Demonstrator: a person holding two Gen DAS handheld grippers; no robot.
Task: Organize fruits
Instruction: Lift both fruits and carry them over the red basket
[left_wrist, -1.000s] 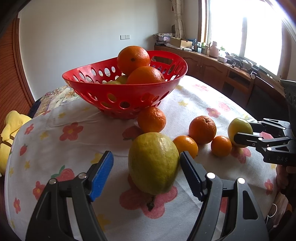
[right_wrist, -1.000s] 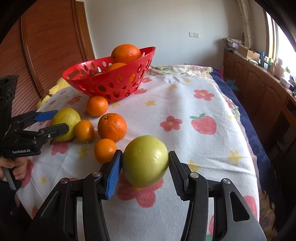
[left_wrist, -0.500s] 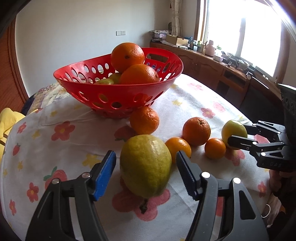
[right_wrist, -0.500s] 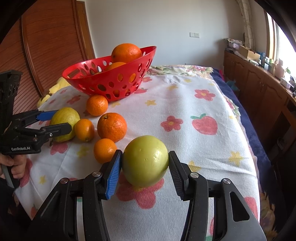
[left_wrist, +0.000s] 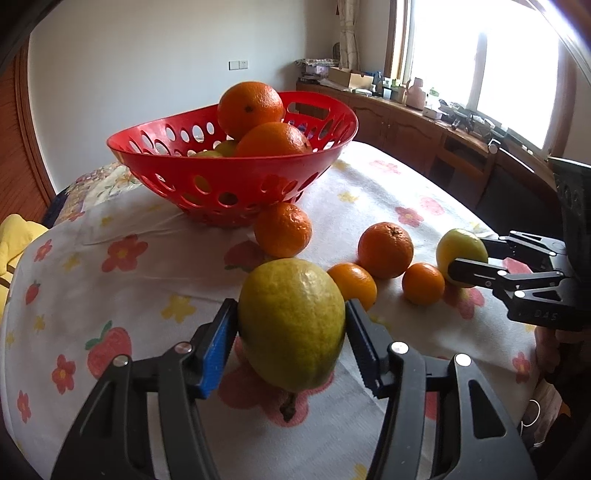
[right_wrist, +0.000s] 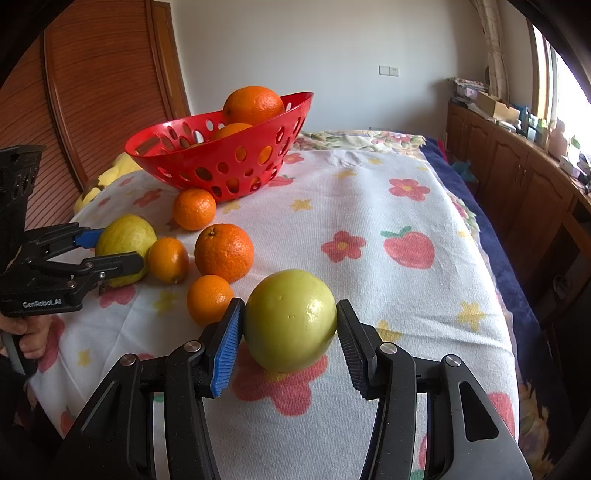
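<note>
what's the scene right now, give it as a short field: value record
left gripper: shut on the yellow-green lemon, which rests on the cloth
right gripper: shut on the round green fruit, also on the cloth
red basket: holds oranges, one piled on top
loose oranges: four on the cloth between basket and grippers, e.g.
surface: flowered tablecloth

The red basket (left_wrist: 229, 184) is hiding most of the fruits lying inside it; the clutter (left_wrist: 388, 88) behind the basket is staying too small to identify.
</note>
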